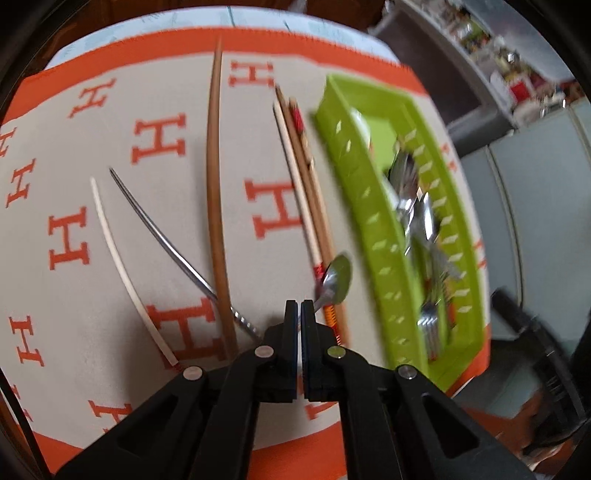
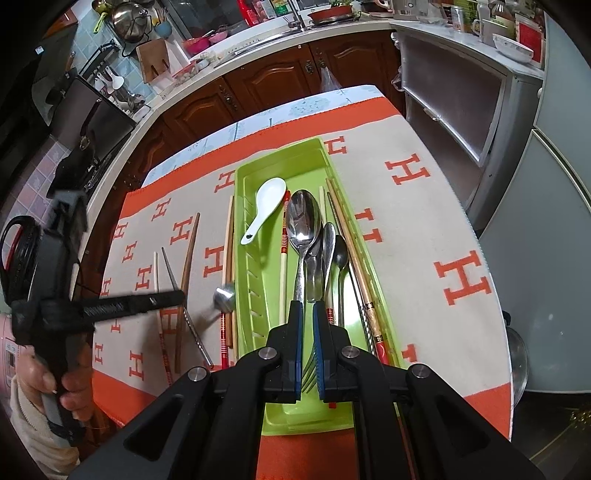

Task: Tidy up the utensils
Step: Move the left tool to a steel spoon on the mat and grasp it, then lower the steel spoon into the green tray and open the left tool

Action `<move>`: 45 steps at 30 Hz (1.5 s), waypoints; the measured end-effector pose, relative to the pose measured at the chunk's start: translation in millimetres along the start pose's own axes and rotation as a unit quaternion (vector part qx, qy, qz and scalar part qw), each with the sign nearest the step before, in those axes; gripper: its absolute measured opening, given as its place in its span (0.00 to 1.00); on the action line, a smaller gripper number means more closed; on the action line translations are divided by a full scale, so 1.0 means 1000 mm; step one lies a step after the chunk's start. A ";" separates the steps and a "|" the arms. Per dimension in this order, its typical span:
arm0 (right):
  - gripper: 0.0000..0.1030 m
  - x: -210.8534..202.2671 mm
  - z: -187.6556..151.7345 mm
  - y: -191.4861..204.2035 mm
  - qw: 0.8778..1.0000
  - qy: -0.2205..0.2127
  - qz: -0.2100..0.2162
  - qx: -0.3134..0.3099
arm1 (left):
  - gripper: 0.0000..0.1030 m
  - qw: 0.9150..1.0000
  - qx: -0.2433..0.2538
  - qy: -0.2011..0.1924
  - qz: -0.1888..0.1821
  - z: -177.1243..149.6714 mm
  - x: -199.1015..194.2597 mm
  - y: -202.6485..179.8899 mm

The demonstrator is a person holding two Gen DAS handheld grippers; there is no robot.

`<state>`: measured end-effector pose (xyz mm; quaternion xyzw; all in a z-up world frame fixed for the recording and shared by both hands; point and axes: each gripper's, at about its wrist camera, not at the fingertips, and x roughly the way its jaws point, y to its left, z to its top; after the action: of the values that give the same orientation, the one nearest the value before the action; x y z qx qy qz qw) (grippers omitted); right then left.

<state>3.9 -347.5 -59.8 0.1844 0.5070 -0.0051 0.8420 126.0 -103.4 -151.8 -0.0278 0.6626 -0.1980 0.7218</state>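
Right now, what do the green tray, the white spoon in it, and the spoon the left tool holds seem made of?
Green tray: likely moulded plastic, slotted wall, slight sheen.
White spoon: probably glazed ceramic or melamine, smooth and opaque.
Held spoon: polished metal, mirror-like reflections.

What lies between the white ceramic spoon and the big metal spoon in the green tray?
One red-banded chopstick lies between the white ceramic spoon and the big metal spoon in the green tray, seen from the right wrist.

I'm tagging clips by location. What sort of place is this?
Most likely a home kitchen: wooden cabinets under a counter, a hanging steel pot, and a cloth-covered table holding a green utensil tray.
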 end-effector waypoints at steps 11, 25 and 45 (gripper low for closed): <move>0.05 0.004 -0.001 0.000 1.000 0.004 -0.004 -0.002 | 0.20 0.999 0.015 0.002 -0.030 0.003 0.002 0.007; 0.05 0.011 -0.002 0.000 1.000 0.011 -0.001 -0.002 | 0.16 0.993 0.114 0.036 0.024 0.007 0.029 -0.025; 0.05 0.014 -0.006 -0.003 1.000 0.017 0.001 -0.001 | 0.04 0.998 0.027 -0.005 -0.048 0.011 0.014 -0.015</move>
<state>4.9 -345.9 -75.2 0.1840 0.5214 -0.0010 0.8332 133.4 -124.0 -159.3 -0.0410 0.6510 -0.2501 0.7156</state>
